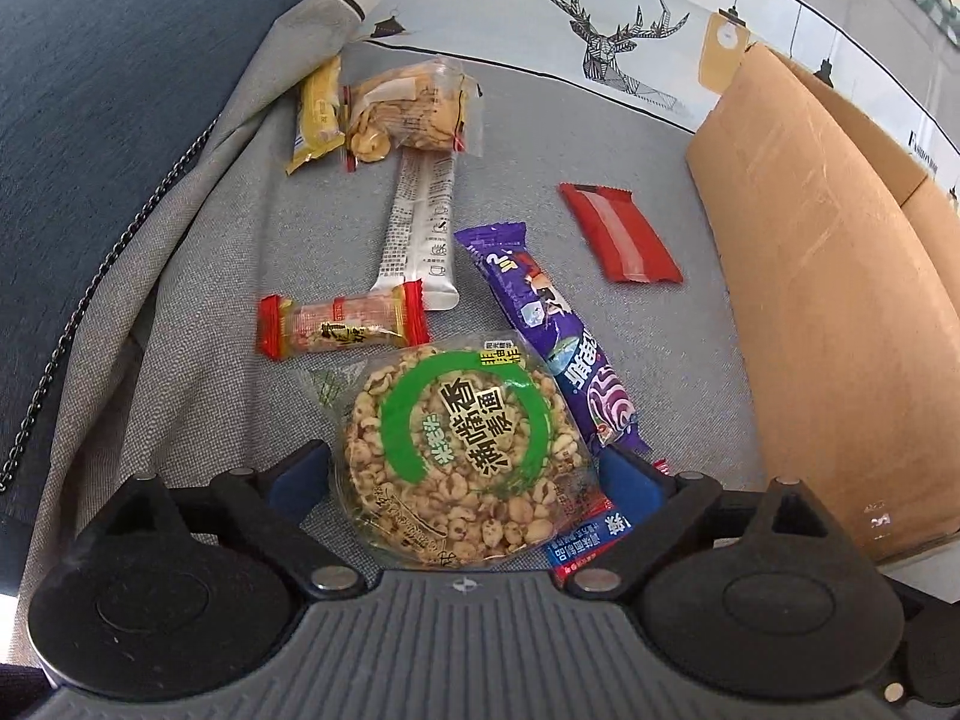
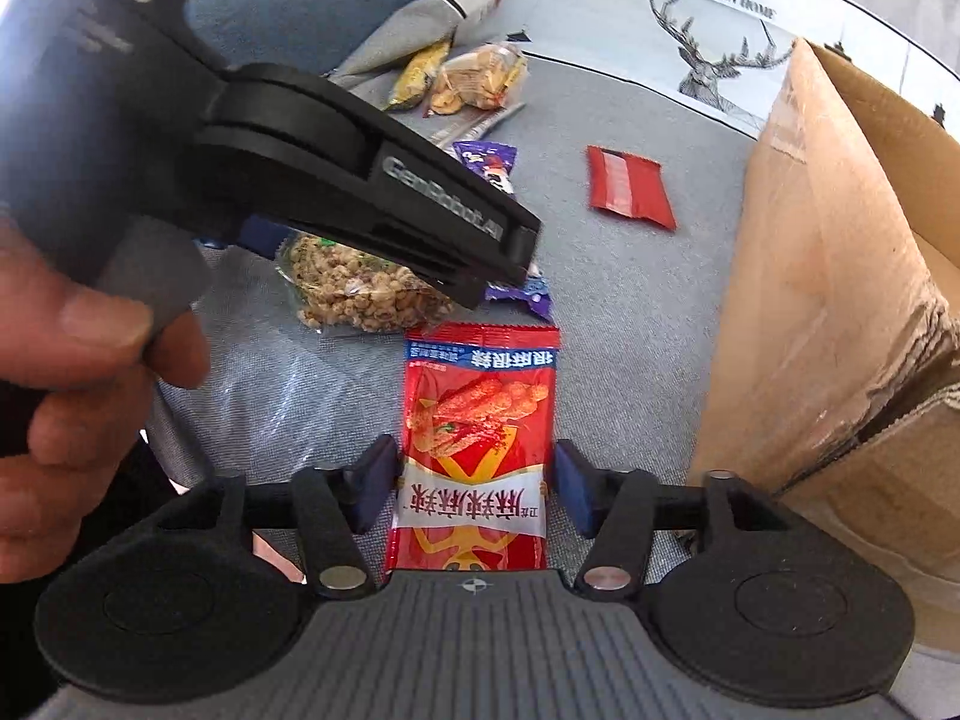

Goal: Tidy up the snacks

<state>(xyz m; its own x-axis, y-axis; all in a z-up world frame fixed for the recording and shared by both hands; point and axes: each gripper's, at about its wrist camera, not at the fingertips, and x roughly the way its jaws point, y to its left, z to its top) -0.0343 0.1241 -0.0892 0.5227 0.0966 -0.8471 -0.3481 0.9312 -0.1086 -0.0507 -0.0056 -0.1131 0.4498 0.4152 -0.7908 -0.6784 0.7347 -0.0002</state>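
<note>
**Both Grippers Positioned Over Snack Packets Beside the Cardboard Box**

The cardboard box (image 1: 840, 312) serves as the reference. Left of it, on the grey cloth (image 1: 198, 396), lie the snacks.

The left gripper (image 1: 465, 474) has its jaws spread wide on either side of the round puffed-grain cake (image 1: 462, 450), whose green ring label carries Chinese characters. The blue pads (image 1: 630, 480) do not press on it.

The right gripper (image 2: 477, 480) straddles the red spicy-strip packet (image 2: 480, 420), printed with white Chinese characters. Narrow gaps show at both pads, so the jaws are apart.

Farther left of the box: the purple bar (image 1: 540, 324), plain red wrapper (image 1: 621, 234), white sachet (image 1: 420, 228), small red-ended candy (image 1: 342, 327), biscuit bag (image 1: 408, 114) and yellow packet (image 1: 318, 114).

The left tool's arm reads "GenRobot.AI". The printed sheet (image 1: 600, 12) behind the box reads "FASHION HOME".
</note>
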